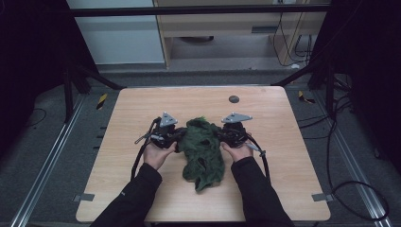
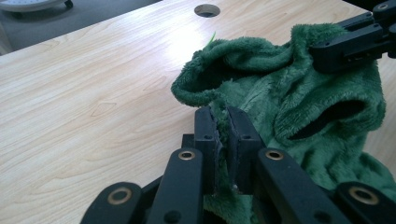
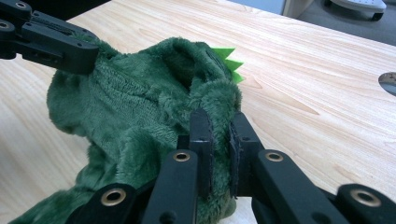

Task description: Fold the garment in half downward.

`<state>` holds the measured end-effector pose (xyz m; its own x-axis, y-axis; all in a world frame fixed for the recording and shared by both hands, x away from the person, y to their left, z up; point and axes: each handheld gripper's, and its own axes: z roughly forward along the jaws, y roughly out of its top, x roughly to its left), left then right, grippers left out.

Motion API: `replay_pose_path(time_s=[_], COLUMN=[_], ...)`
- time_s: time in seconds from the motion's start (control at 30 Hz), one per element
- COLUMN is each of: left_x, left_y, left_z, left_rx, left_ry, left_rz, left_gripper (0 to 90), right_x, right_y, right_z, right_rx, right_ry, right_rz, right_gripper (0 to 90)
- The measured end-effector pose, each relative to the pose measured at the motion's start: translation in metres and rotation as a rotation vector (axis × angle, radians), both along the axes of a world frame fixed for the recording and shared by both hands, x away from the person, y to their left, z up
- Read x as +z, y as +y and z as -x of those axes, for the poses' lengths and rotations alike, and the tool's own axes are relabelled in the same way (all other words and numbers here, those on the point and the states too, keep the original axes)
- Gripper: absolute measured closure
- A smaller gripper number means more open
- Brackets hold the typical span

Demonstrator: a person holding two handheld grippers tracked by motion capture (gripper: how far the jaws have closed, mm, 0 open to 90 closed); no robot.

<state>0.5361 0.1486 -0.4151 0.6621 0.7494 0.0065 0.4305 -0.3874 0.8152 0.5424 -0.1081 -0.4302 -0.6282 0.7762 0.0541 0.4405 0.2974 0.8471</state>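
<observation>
We see a dark green fleece garment [image 1: 202,150] lying crumpled near the middle of the wooden worktop [image 1: 132,113], with its lower end trailing toward the person's side.

Left tool [image 1: 178,136]: at the garment's left edge, held in the person's left hand [image 1: 157,152]. In the left gripper view the jaws stand nearly together with a fold of green fleece [image 2: 280,107] pinched between them. The right tool's black jaws [image 2: 348,44] enter at upper right of that view, touching the far edge of the fabric.

Right tool [image 1: 221,134]: at the garment's right edge, held in the right hand [image 1: 241,151]. In the right gripper view the jaws are narrow and clamp a rolled rim of the garment [image 3: 140,112]. A row of bright green felt spikes [image 3: 228,63] sticks out of the fabric just past the jaws. The left tool's jaws [image 3: 56,44] show at upper left, on the opposite edge.

The garment has dark openings [image 2: 327,119] in it; we cannot tell whether they are sleeves or a neck hole.

A round dark hole [image 1: 233,99] sits in the worktop beyond the garment, well apart from it. Black cables [image 1: 359,189] lie on the floor to the right.
</observation>
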Motion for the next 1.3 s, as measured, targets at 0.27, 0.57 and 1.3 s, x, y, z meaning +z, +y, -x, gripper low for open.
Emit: replay_pose_path(time_s=[0.27,0.57,1.3], left_x=[0.000,-0.002,-0.012], left_y=[-0.001,0.000,-0.002], left_z=[0.016,0.034,0.069], left_rx=[-0.030,-0.070,-0.136], left_ry=[-0.005,0.005,0.034], left_rz=[0.005,0.012,-0.004], left_gripper=[83.9,83.9,83.8], right_x=[0.001,-0.003,-0.015], right_y=[-0.002,-0.008,-0.021], right_z=[0.014,0.031,0.072], right_rx=[0.038,0.064,0.115], right_ry=[-0.006,-0.028,-0.025], right_rz=[0.013,-0.006,-0.026], right_gripper=[82.1,81.6,79.2])
